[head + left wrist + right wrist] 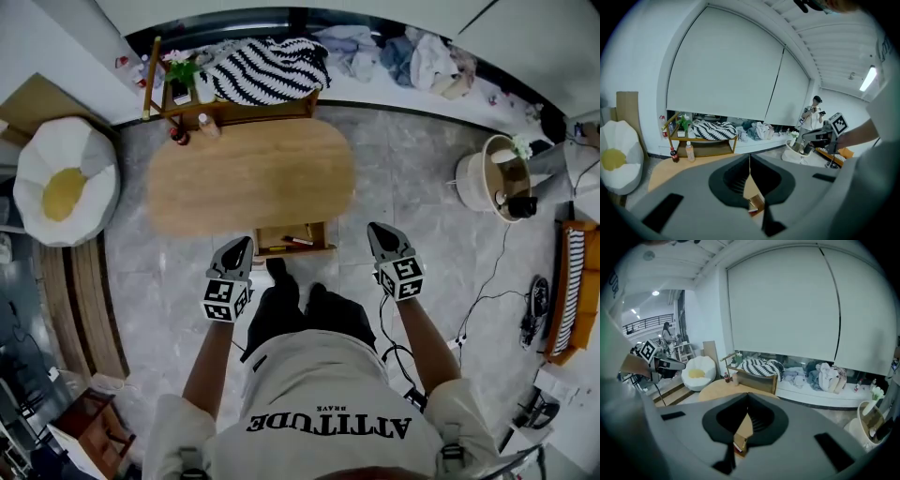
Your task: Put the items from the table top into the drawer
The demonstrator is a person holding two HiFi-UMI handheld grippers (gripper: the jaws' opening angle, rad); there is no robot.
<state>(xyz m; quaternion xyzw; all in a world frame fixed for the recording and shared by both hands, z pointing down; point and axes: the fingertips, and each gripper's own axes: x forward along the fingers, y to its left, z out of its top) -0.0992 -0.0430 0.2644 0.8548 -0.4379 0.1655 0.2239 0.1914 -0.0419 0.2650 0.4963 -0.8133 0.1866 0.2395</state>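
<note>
The oval wooden table [251,174] has a bare top. Its drawer [292,242] stands pulled out at the near edge, with a red item and a yellowish item lying inside. My left gripper [246,246] hangs in the air just left of the drawer, jaws shut and empty. My right gripper [375,228] is held to the drawer's right, also shut with nothing in it. In the left gripper view the left gripper [750,161] has its jaws meeting in a thin line, with the drawer [756,202] showing below. The right gripper view shows the same for the right gripper [748,404] and the drawer [739,444].
Behind the table stands a low wooden shelf [234,111] with a striped cushion [267,67], a plant and two bottles [178,135]. A white beanbag [64,183] sits at left, a round basket [492,178] at right. Cables [487,291] trail over the floor at right.
</note>
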